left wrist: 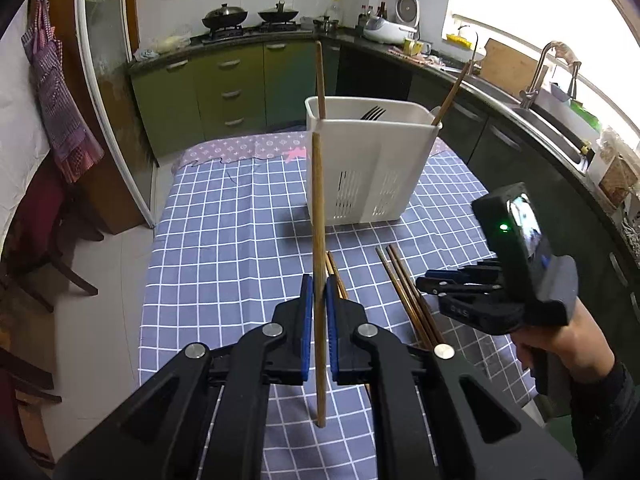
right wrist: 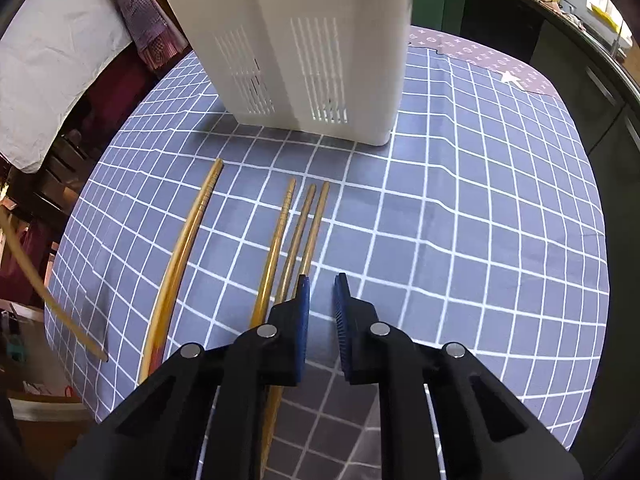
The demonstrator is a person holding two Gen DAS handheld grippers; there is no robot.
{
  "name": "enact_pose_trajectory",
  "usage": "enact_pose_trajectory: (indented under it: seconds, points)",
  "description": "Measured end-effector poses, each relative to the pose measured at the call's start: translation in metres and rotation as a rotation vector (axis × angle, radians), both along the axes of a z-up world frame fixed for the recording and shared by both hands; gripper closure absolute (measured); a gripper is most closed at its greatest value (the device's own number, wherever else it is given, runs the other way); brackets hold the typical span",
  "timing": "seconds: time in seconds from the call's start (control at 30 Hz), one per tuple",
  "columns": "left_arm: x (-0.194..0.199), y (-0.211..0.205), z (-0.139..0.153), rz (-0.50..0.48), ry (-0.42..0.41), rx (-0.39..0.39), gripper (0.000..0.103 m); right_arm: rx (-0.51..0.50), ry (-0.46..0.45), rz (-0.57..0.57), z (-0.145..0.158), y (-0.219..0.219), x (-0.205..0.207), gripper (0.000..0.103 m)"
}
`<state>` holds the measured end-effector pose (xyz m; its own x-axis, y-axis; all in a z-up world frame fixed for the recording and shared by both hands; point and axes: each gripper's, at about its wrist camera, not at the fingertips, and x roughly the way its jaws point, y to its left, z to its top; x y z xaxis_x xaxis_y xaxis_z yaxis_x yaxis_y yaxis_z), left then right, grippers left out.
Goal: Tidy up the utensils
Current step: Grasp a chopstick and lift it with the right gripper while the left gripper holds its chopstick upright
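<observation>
My left gripper (left wrist: 317,300) pinches one chopstick (left wrist: 318,216) upright, near the white caddy (left wrist: 372,160) | my right gripper (right wrist: 321,292) spread, empty, over loose chopsticks (right wrist: 296,232) on checked cloth (right wrist: 460,240)

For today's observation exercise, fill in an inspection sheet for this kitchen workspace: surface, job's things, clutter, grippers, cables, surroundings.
Surface: table under a blue checked cloth.
Job's things: white utensil holder containing two chopsticks and a fork; four loose chopsticks lying flat on the cloth.
Clutter: nothing seen.
Grippers: left hand-held gripper shut on an upright chopstick; right hand-held gripper open, empty, low over the cloth beside the loose chopsticks.
Cables: nothing seen.
Surroundings: green cabinets, woks on the stove, sink, apron.
</observation>
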<state>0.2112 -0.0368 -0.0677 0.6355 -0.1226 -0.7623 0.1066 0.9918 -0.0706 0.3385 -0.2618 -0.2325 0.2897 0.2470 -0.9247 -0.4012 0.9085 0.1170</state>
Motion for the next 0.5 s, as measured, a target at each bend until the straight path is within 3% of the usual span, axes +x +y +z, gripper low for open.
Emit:
enact_pose_trajectory:
  seconds: [0.5]
  points:
    - [-0.014, 0.005, 0.007, -0.017, -0.031, 0.001, 0.096, -0.047, -0.003, 0.027, -0.002, 0.02, -0.011, 0.089]
